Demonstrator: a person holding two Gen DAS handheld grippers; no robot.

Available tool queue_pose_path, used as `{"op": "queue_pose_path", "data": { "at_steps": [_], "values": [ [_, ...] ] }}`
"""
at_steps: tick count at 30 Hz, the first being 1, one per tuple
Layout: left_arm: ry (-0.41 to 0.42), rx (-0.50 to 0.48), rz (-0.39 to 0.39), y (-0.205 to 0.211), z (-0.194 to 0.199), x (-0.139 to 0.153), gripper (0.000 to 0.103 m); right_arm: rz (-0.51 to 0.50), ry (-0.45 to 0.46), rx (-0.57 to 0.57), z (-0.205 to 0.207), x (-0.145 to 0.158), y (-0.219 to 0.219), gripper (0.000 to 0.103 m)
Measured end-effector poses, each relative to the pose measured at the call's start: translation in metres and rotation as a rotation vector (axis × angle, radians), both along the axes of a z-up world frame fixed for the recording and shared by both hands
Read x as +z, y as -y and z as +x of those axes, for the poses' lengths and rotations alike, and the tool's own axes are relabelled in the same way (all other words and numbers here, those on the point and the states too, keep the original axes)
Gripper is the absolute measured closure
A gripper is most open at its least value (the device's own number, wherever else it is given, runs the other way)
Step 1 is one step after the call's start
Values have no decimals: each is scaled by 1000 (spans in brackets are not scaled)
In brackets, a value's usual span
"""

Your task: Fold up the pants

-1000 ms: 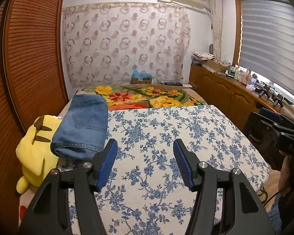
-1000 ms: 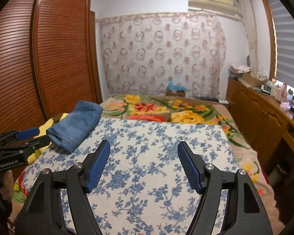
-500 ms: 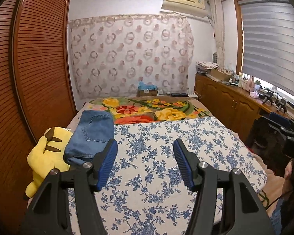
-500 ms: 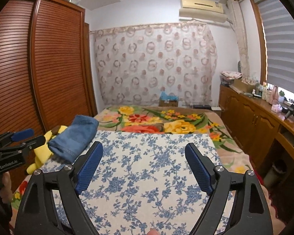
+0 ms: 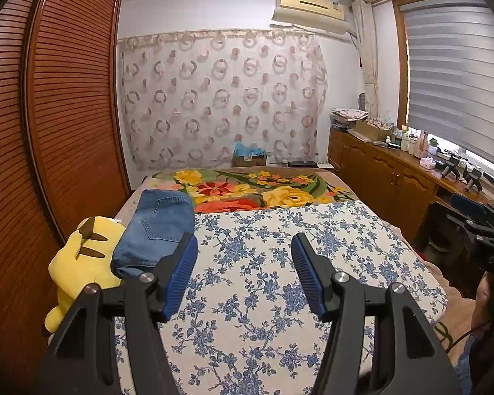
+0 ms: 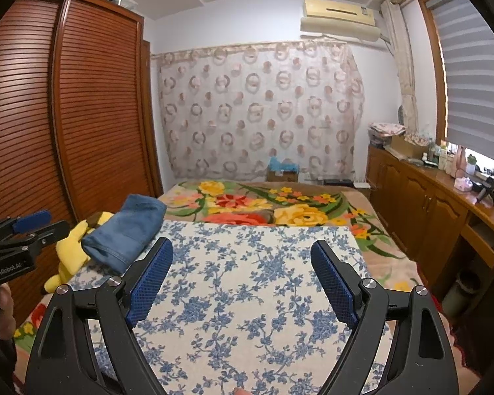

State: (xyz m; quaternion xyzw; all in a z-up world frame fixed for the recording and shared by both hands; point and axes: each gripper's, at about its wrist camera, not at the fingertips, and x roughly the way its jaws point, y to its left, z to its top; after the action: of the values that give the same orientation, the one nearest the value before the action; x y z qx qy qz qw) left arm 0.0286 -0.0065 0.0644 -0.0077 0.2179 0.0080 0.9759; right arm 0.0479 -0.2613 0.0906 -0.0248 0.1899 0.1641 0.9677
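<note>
pants (image 5: pixel 158 227): blue denim | sheet (image 5: pixel 263 283): white, blue floral | plush toy (image 5: pixel 79 260): yellow, dark ear-tips

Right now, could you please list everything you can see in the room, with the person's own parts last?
jeans: one pair, blue denim, folded, left side of bed, leaning on the plush.
plush toy: one, yellow, left bed edge.
blue-flowered sheet: one, white and blue, near half of bed.
floral blanket: one, multicoloured, far half of bed.
wardrobe: one, brown louvred, left wall.
curtain: one, pale with rings, far wall.
air conditioner: one, cream, high on far wall.
cabinet: one run, brown, right wall, cluttered top.
left tongs: black with blue pads, open, empty.
right tongs: same, open, empty.
</note>
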Motion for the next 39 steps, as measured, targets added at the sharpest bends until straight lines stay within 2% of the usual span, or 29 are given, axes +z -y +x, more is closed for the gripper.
{"op": "queue_pose_path", "data": {
  "at_steps": [39],
  "values": [
    [3, -2, -3, 1, -1, -2, 44, 2, -8, -10, -1, -6, -3, 15]
  ]
}}
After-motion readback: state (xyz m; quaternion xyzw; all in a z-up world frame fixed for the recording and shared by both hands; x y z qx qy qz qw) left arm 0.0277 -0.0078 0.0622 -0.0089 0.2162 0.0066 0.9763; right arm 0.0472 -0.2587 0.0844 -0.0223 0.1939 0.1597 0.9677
